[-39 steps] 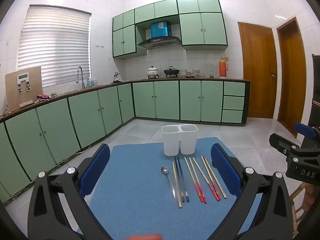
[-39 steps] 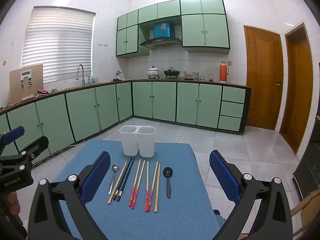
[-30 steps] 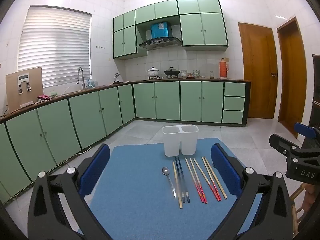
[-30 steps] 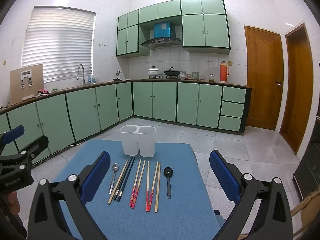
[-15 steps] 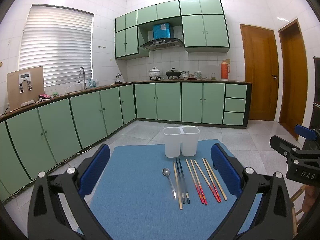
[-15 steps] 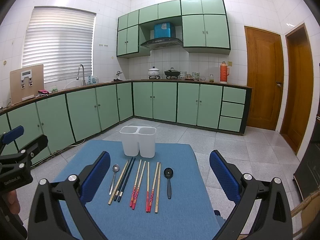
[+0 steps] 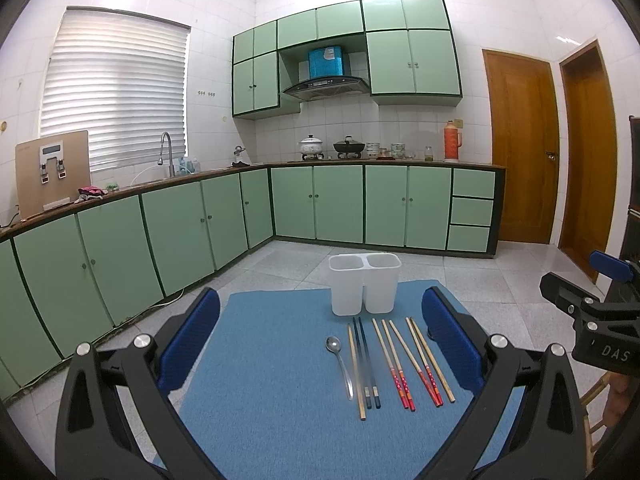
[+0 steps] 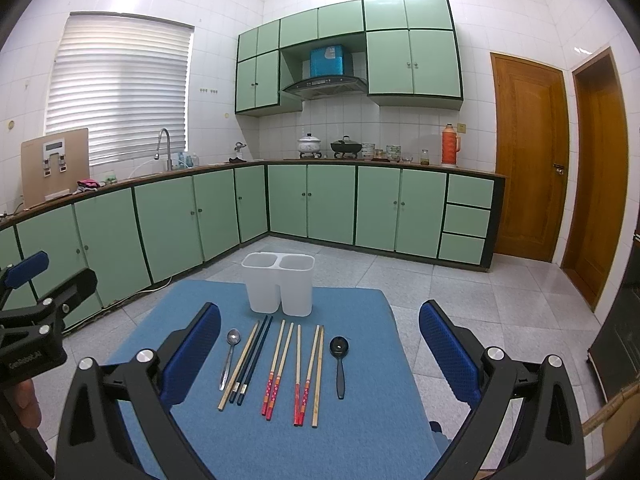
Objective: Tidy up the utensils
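Observation:
A white two-compartment holder (image 7: pixel 364 283) (image 8: pixel 279 283) stands empty at the far edge of a blue mat (image 7: pixel 272 360) (image 8: pixel 360 432). In front of it lie a metal spoon (image 7: pixel 339 362) (image 8: pixel 229 354), several chopsticks (image 7: pixel 394 362) (image 8: pixel 280 364) in a row, and a black spoon (image 8: pixel 339 360) at the right end. My left gripper (image 7: pixel 320 336) hangs open above the mat's near side, with nothing between its fingers. My right gripper (image 8: pixel 320 340) is open too, held above the utensils and empty. The black spoon is hidden in the left wrist view.
The mat covers a small table with its edges close on all sides. Beyond it are a tiled floor (image 8: pixel 460 288), green cabinets (image 7: pixel 180 232) along the left and back walls, and wooden doors (image 8: pixel 528 160) at the right. A hand (image 8: pixel 24 400) shows at the lower left.
Both views have risen very slightly; the utensils and the holder lie where they were. Both grippers stay open.

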A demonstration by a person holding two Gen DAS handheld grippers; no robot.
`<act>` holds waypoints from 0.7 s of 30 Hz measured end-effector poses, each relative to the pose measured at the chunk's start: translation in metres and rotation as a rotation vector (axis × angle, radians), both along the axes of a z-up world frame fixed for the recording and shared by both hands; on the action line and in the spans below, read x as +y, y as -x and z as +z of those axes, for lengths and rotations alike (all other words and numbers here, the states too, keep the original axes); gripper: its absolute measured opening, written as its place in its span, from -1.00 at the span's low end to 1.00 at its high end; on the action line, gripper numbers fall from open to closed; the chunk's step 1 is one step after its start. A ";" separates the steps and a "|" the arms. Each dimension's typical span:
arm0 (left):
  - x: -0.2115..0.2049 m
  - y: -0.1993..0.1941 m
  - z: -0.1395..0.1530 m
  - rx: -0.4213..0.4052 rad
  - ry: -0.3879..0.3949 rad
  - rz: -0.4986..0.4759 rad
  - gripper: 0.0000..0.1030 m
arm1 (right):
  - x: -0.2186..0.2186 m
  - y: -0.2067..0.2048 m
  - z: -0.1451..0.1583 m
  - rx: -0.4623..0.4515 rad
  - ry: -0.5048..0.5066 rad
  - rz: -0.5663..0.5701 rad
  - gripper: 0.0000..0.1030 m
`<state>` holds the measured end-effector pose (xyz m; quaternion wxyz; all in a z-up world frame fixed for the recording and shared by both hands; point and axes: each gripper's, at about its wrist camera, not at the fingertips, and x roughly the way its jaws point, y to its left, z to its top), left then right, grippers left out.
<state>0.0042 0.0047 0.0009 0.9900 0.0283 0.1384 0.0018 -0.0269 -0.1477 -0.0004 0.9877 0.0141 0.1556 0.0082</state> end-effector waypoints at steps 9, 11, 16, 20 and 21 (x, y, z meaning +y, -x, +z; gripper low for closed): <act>0.001 0.000 0.000 0.001 0.000 -0.001 0.90 | 0.001 0.000 -0.001 0.000 0.001 -0.001 0.88; 0.001 0.000 0.000 0.000 -0.001 -0.001 0.90 | 0.001 0.000 -0.001 0.000 0.001 -0.001 0.88; 0.001 0.000 0.000 0.000 0.000 -0.001 0.90 | 0.001 -0.001 -0.001 -0.001 0.001 -0.001 0.88; 0.000 0.000 0.000 0.000 0.000 -0.001 0.90 | 0.002 0.000 -0.001 -0.001 0.000 -0.002 0.88; 0.001 0.000 0.000 0.000 0.000 -0.001 0.90 | 0.002 0.000 -0.001 -0.001 0.001 -0.001 0.88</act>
